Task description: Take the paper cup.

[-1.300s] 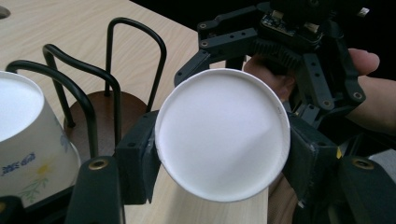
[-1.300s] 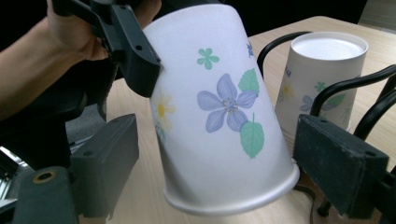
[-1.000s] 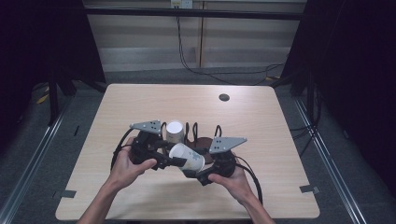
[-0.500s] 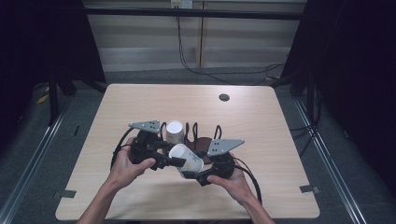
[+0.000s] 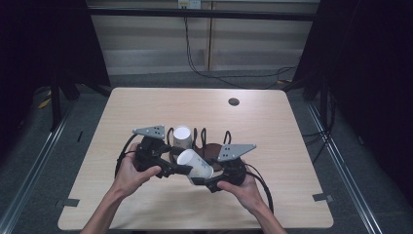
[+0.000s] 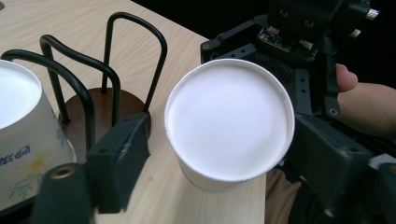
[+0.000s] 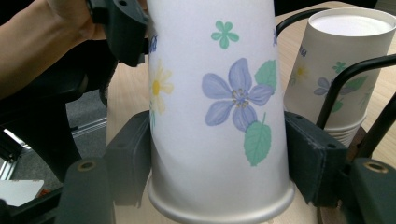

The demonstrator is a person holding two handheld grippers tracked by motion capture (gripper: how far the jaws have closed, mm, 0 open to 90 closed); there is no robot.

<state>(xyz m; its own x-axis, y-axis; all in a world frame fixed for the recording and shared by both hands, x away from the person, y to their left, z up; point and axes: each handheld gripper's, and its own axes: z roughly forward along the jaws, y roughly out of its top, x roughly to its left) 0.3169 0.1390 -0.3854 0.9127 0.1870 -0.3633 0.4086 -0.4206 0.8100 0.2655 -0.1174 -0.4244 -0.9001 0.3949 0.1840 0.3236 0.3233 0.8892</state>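
Here, right gripper [image 7: 217,186] clamps the cup [image 7: 215,107] near its rim, base pointing at the left gripper [image 6: 196,186]. Left jaws stand spread around that base, not touching. Best: close squarely on the base before the right lets go. Beyond, wire rack [image 5: 202,139] holds a stack [image 5: 182,137]; its loops crowd the handover.

Both hands low at the table's near edge, grippers angled inward toward each other.
Left hand [image 5: 130,171] wrapped around the left gripper [image 5: 182,169], pointing toward 3 o'clock, jaws spread apart with a gap on the left side. Right hand [image 5: 242,189] cupped under the right gripper [image 5: 196,175], pointing toward 10 o'clock, jaws pressed against both sides of what sits between them. Forearms entering from 6 o'clock, converging.
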